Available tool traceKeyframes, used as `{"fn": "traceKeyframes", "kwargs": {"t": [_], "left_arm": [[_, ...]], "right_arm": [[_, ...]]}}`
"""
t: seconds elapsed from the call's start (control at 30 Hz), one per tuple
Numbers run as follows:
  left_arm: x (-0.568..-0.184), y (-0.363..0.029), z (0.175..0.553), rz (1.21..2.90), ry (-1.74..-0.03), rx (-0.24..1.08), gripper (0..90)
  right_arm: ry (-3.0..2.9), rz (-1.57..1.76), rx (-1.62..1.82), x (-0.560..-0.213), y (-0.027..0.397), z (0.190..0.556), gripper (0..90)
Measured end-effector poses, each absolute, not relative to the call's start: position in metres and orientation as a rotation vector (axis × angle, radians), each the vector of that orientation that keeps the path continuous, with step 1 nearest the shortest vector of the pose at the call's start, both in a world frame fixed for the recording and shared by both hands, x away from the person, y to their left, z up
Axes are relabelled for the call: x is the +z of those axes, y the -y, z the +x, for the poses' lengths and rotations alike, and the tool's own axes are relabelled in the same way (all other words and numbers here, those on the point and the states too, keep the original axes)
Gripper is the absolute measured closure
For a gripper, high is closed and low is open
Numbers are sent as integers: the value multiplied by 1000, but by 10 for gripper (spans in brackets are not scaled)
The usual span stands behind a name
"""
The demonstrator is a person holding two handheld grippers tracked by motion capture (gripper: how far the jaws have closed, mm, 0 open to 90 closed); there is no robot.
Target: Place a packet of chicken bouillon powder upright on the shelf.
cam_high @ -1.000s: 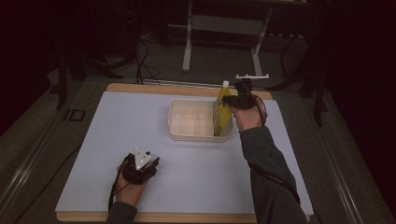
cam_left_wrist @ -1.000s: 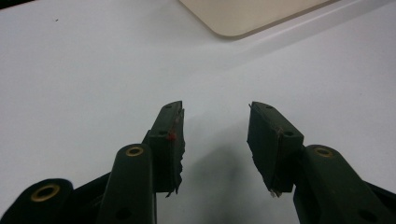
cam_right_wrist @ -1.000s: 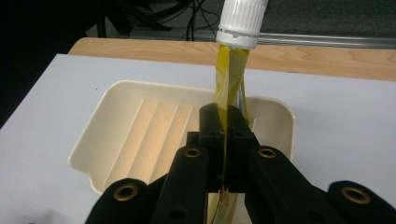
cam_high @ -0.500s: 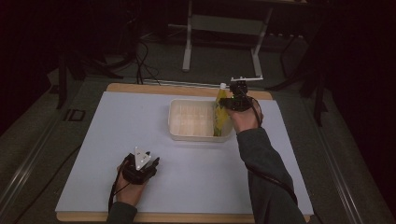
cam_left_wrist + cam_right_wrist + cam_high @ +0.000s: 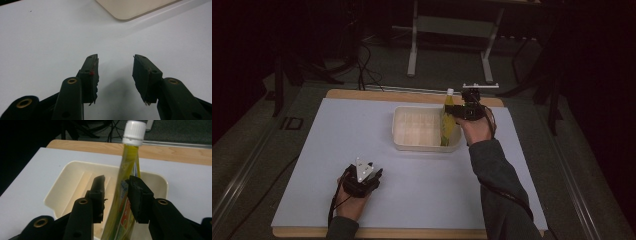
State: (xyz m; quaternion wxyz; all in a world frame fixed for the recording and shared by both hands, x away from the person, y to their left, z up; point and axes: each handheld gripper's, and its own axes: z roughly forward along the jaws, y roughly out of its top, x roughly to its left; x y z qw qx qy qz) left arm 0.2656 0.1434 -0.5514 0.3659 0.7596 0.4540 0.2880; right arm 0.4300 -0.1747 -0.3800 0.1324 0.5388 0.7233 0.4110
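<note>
Right tongs [image 5: 115, 185] at upper right of centre in the high view, over the right end of the cream rectangular plastic tray [image 5: 418, 129]. Between the jaws: a yellow squeeze pouch with a white screw cap [image 5: 125, 187], standing roughly upright, cap up, slightly tilted. In the right gripper view the right jaw sits against the pouch's side; the left jaw shows a narrow gap to it. Can't tell whether that's a firm pinch or a loose one. Pouch's lower end is down inside the tray, at its right end; whether it touches the tray floor is hidden by the jaws.

High view: same pouch [image 5: 449, 124] at the tray's right edge, right hand [image 5: 477, 127] and right tongs [image 5: 455, 112] just beside it, sleeve running down to the bottom right of the frame.

Tray has a ribbed floor, otherwise bare inside. It sits on the white sheet covering the surface [image 5: 337, 135], upper centre of the high view; wooden edge visible along the far side.

Left tongs [image 5: 115, 72] spread wide, nothing between them, low over the white surface. High view puts the left tongs [image 5: 373, 175] at lower left of centre, well apart from the tray. Tray corner [image 5: 130, 8] visible at the top of the left gripper view.
</note>
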Motion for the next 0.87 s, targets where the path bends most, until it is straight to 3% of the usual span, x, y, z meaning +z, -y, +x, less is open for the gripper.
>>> {"fn": "traceKeyframes", "kwargs": {"t": [0.5,0.7,0.87], "left_arm": [[-551,-144,266,1943,-1182,736,535],[-551,-144,266,1942,-1186,739,531],[-551,-146,266,1909,-1239,766,474]], "right_arm": [[-2087,1423,1330,-348,188,400,593],[-2076,1378,1345,-349,202,383,573],[-2040,1370,1344,-364,225,366,531]]}}
